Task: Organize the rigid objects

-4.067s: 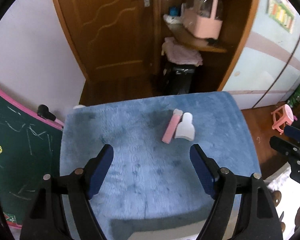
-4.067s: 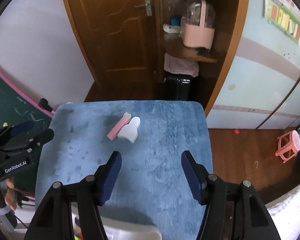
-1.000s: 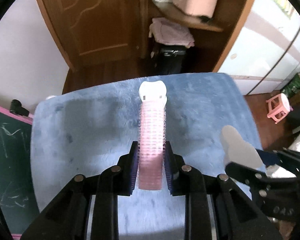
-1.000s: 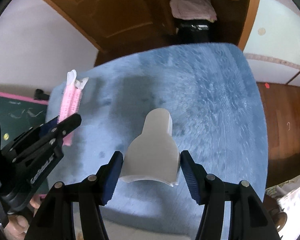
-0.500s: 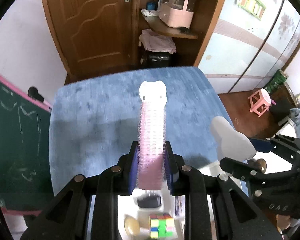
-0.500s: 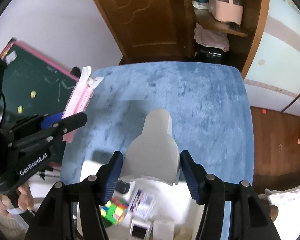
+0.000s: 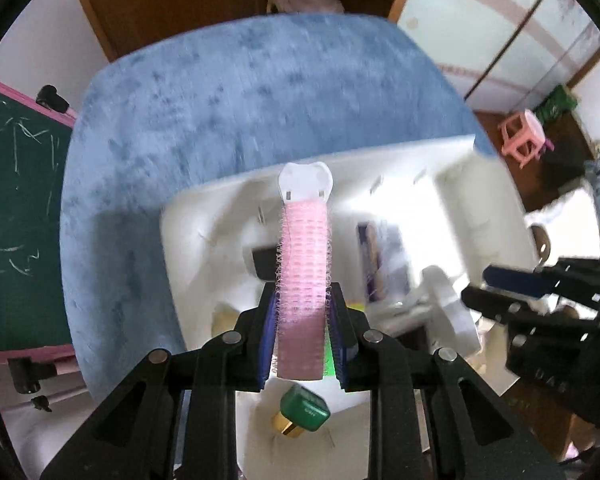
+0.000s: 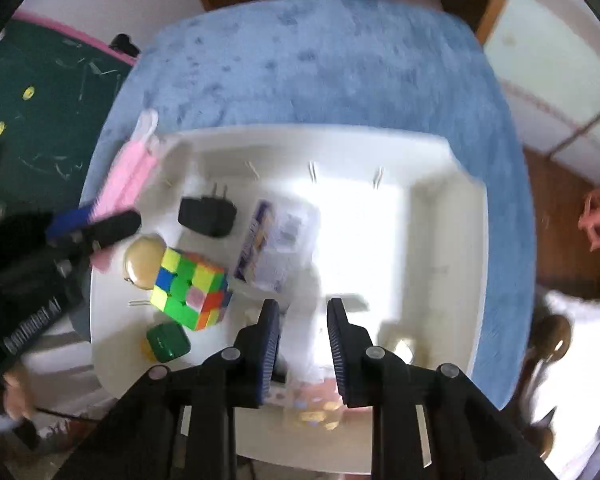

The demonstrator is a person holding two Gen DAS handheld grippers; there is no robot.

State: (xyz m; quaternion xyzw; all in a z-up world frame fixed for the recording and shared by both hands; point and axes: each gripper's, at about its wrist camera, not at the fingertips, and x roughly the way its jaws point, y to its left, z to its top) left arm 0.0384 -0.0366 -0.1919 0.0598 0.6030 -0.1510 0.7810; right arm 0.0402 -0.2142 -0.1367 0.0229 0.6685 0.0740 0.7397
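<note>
My left gripper (image 7: pixel 302 304) is shut on a pink hair-roller clip (image 7: pixel 304 256) with a white tooth-shaped end, held above the left part of a white storage bin (image 7: pixel 188 216). The clip also shows at the left of the right wrist view (image 8: pixel 128 172), in the left gripper. My right gripper (image 8: pixel 303 312) is over the middle of the white bin (image 8: pixel 460 200), its jaws close together around a blurred white bottle-shaped piece (image 8: pixel 312 320). That white piece also shows in the left wrist view (image 7: pixel 448 300), by the right gripper.
The bin holds a colourful puzzle cube (image 8: pixel 190 286), a black plug adapter (image 8: pixel 208 216), a purple-edged packet (image 8: pixel 272 240), a round beige item (image 8: pixel 142 260) and a green box (image 8: pixel 168 342). It sits on a blue fuzzy cover (image 8: pixel 320 64). A green chalkboard (image 7: pixel 12 200) stands at the left.
Both grippers have moved back from the blue cover to above the white bin, still carrying the pink clip and the white piece. The bin now fills both views.
</note>
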